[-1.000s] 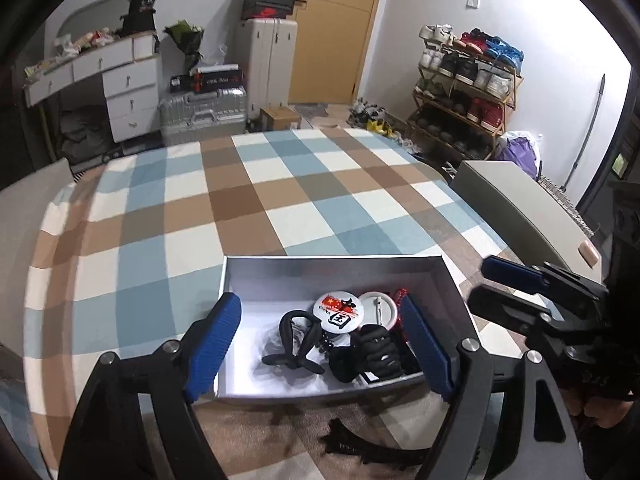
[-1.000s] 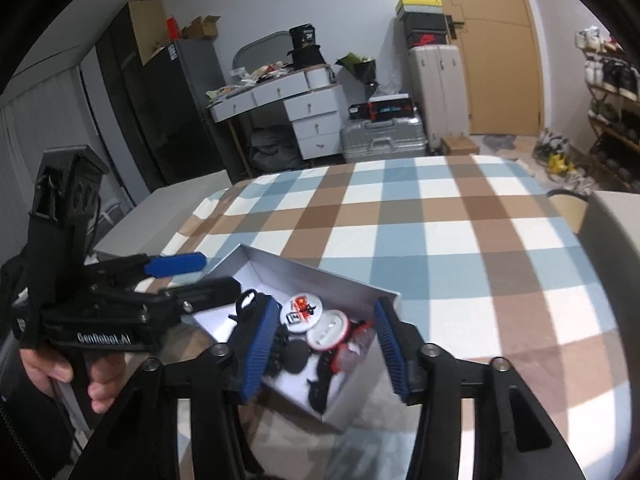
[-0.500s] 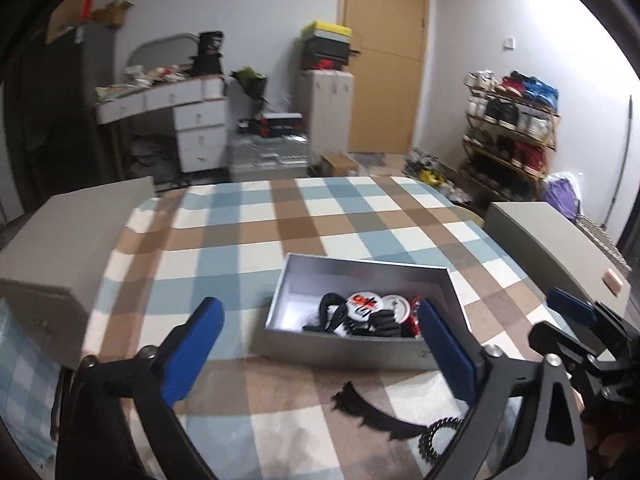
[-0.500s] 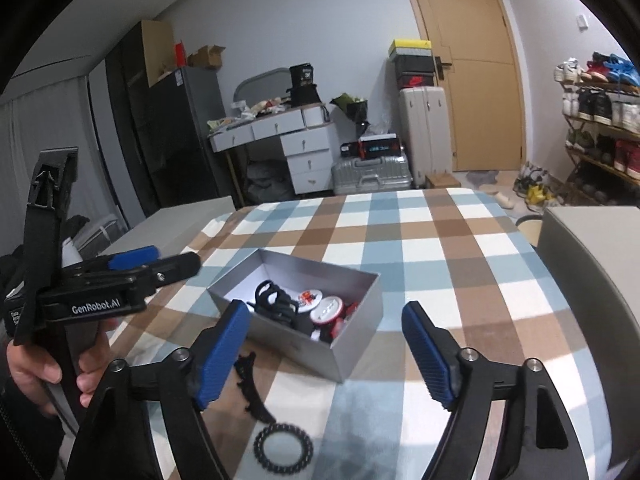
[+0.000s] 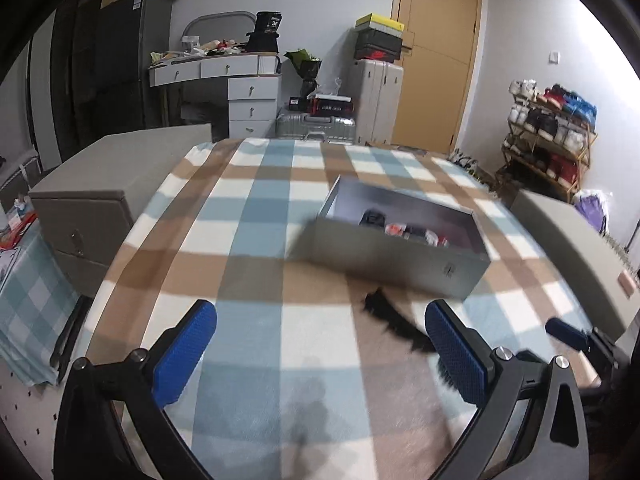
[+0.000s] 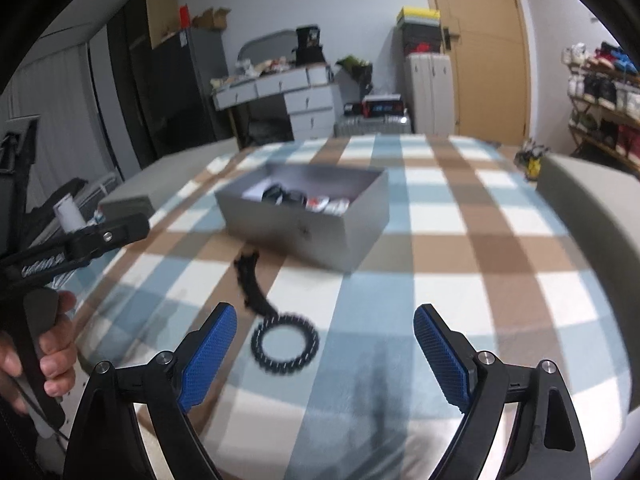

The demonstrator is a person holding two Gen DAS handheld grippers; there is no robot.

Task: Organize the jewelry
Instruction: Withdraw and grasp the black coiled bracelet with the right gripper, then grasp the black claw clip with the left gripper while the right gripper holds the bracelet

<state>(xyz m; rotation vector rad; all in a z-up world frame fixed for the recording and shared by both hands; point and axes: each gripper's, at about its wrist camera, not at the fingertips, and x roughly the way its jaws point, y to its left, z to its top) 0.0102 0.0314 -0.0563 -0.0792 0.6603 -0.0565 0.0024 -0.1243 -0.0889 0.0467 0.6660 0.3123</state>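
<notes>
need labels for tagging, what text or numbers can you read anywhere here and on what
"36": white print on the black box atop the dresser, only roughly legible.
White lettering on the left gripper body: too blurred.
Badges in the grey box: print blurred.
Boxes on the silver suitcase: labels too small.

A: Even, soft indoor light; the white squares of the checked cloth (image 5: 280, 332) look bright, with faint shadows near the bottom.

B: Motion blur smears the grey box (image 6: 308, 220) and black ring (image 6: 285, 343). Fisheye bending curves the edges, and dark vignette fills the corners.
</notes>
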